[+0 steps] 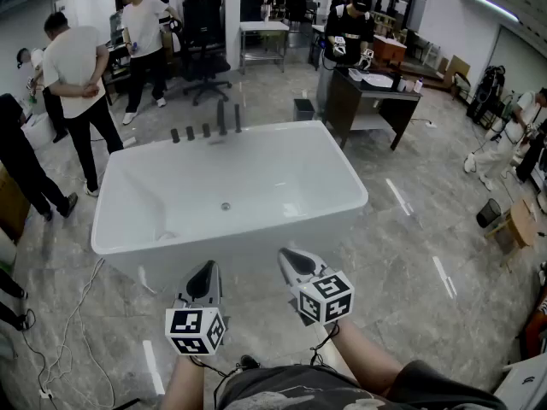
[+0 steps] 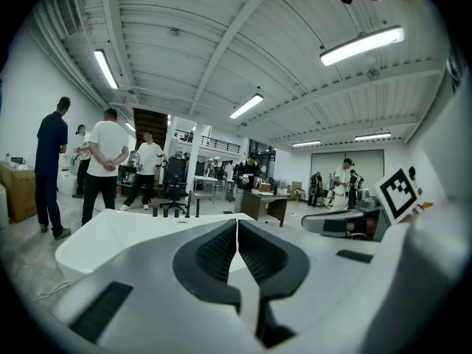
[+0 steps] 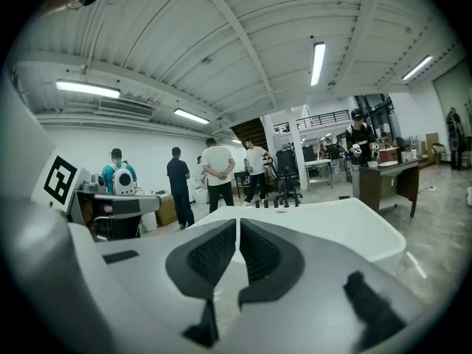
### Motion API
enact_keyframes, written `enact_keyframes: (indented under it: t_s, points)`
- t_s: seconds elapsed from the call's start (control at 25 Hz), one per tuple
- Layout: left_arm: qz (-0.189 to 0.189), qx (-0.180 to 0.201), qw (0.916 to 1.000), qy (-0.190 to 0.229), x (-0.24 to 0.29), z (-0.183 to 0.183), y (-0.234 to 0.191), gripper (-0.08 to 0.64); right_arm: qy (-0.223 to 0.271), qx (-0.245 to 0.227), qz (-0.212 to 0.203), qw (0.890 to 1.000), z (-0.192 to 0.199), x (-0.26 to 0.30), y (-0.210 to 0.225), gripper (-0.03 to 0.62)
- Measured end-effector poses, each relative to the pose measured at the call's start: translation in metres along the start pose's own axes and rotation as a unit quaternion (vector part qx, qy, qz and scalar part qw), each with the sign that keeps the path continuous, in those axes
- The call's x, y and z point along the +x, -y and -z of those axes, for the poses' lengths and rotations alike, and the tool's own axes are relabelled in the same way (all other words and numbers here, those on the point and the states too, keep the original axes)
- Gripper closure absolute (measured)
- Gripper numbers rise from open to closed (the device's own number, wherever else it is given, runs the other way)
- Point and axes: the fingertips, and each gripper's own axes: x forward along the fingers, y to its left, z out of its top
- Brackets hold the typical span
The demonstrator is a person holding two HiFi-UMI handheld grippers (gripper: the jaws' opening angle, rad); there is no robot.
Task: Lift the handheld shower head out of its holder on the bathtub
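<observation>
Left claw (image 1: 204, 269) and right claw (image 1: 291, 256) both clenched empty, short of the bathtub (image 1: 295, 156)

Looks like a large open research lab or workshop hall. Sets a white freestanding rectangular bathtub (image 1: 256, 173) alone on a glossy grey marble-tile floor (image 1: 410, 254), among a dark wooden desk (image 1: 367, 101), a black wheeled office chair (image 1: 205, 54) and a metal-framed worktable (image 1: 263, 32). Has loose pale cables (image 1: 84, 297) trailing over the tiles, several standing people (image 1: 79, 67), long fluorescent tube lights (image 2: 361, 45) under a white ribbed industrial ceiling (image 2: 221, 35), and a railed mezzanine (image 2: 210, 142) at the back
</observation>
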Motion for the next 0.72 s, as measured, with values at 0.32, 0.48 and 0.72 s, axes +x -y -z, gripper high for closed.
enact_keyframes:
  t_s: [0.32,0.48,0.72]
  points:
    - [0.015,-0.004,0.9997,0.016,-0.013,0.002,0.017,0.543,-0.013,0.002,0.000,1.000,0.015,-0.014,-0.002,0.558]
    - [0.022,0.000,0.9997,0.014,-0.020,0.004,0.020,0.543,-0.018,0.013,0.012,1.000,0.018,-0.018,0.000,0.558]
    - [0.017,-0.016,0.9996,0.014,-0.022,0.007,-0.001,0.543,0.028,0.025,0.020,0.999,0.006,-0.013,-0.008,0.557]
